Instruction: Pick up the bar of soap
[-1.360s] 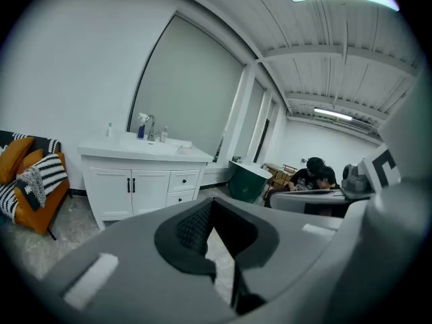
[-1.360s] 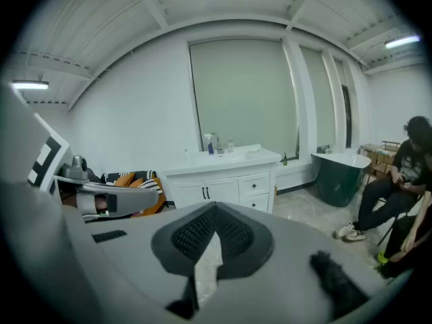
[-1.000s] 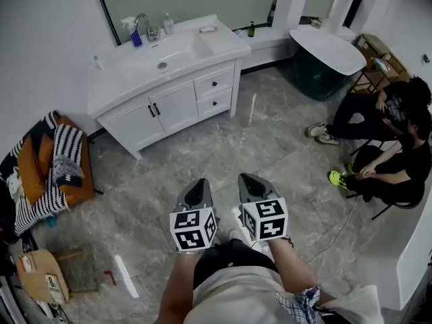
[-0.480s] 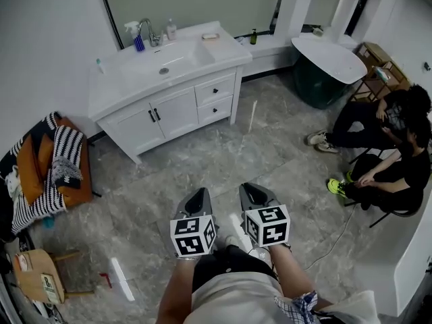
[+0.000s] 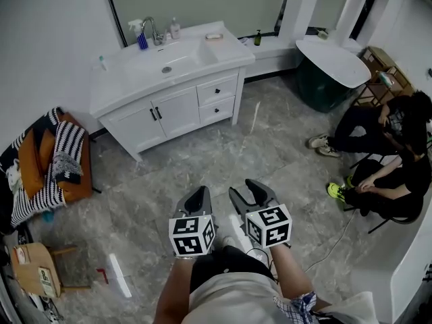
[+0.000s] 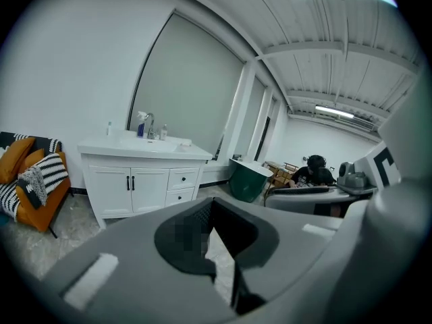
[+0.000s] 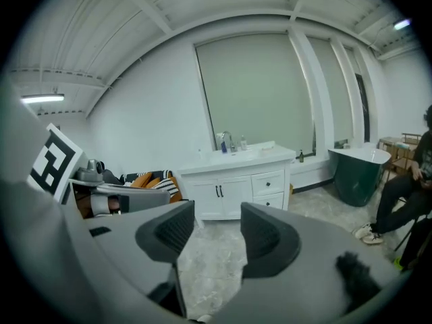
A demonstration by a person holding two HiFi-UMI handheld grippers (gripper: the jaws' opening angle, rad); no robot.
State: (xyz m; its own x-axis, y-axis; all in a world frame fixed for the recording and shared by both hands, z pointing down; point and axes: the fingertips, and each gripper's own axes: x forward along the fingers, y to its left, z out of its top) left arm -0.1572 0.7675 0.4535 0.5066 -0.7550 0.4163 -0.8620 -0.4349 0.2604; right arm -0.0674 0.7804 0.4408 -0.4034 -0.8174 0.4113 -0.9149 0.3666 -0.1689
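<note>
The bar of soap [image 5: 214, 36] is a small pale block in a dish on the white vanity top [image 5: 115, 88], right of the sink and far across the floor from me. Both grippers hang side by side low over the grey floor, in front of the person's body. My left gripper [image 5: 197, 196] has its jaws together with nothing between them; its own view shows the same [image 6: 210, 214]. My right gripper [image 5: 248, 194] has just been opening, and its jaws stand apart and empty [image 7: 217, 231], pointing toward the vanity [image 7: 236, 181].
A spray bottle [image 5: 138, 34], a faucet [image 5: 151, 28] and a small bottle [image 5: 175, 27] stand behind the sink. A dark green tub with a white top [image 5: 332, 65] is at the right. Two people [image 5: 395, 157] sit beyond it. An orange seat with striped cushions [image 5: 55, 159] is at the left.
The right gripper's jaws have gone from together to wide apart. The left gripper stays as it was. The vanity sits slightly farther right in the head view.
</note>
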